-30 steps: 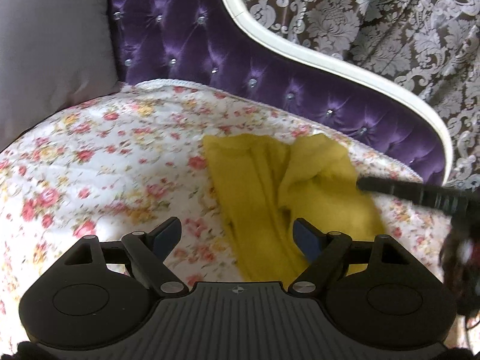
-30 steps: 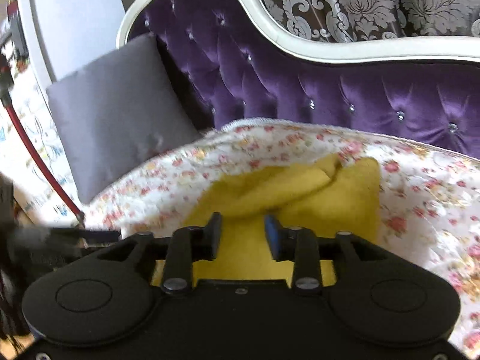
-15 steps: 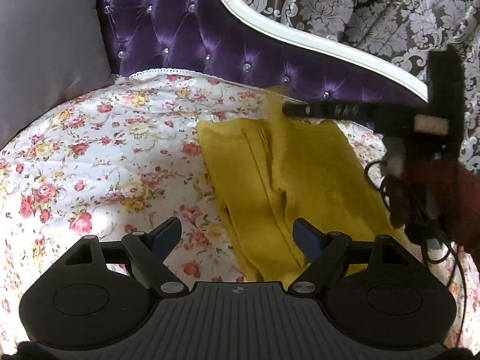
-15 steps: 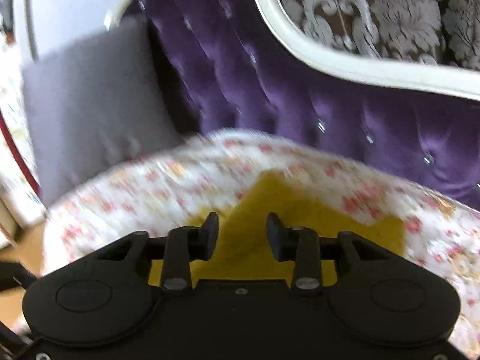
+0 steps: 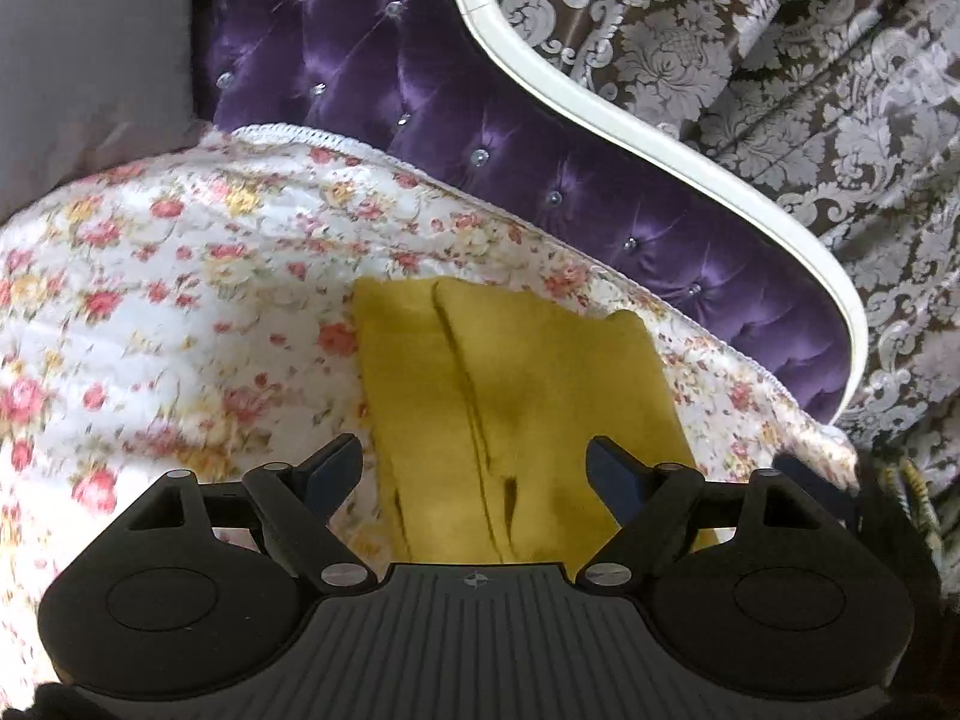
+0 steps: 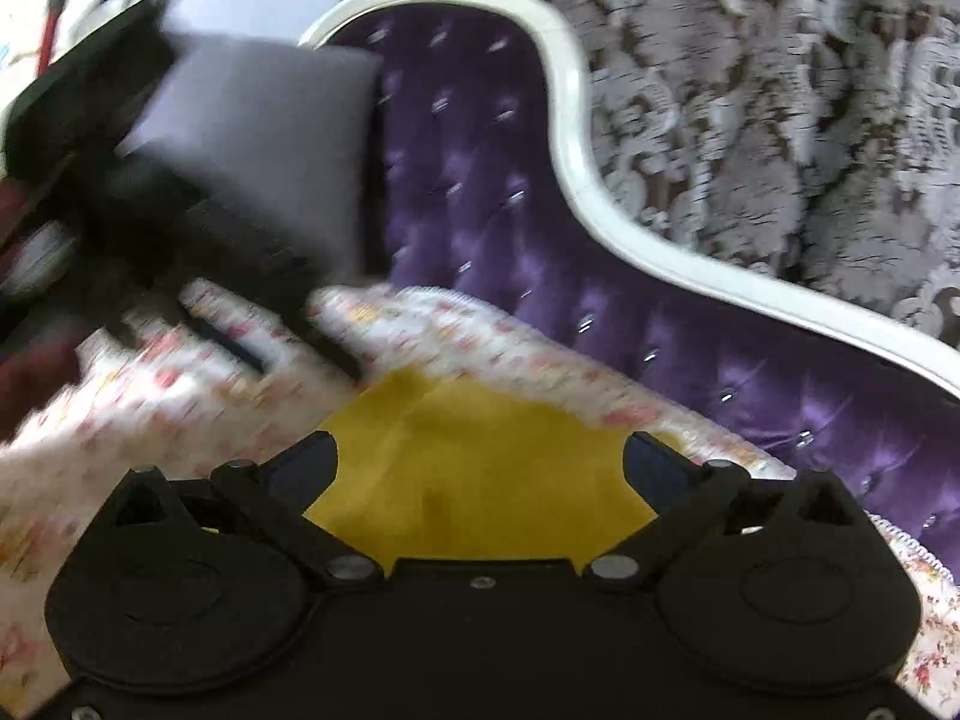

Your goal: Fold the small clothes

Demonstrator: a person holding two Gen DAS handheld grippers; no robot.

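A small yellow garment lies folded flat on the floral sheet, with a fold seam running down its left part. My left gripper is open and empty, hovering just above the garment's near edge. In the right wrist view the same yellow garment lies below my right gripper, which is open wide and empty. The left gripper shows there as a blurred black shape at the left.
A purple tufted sofa back with a white curved frame rises behind the sheet. A grey cushion leans at the left. A patterned curtain hangs behind. The sheet's edge drops off at the right.
My right gripper has opened, let go of the yellow garment and pulled back out of the left wrist view. The lifted flap now lies flat. The left gripper stayed open.
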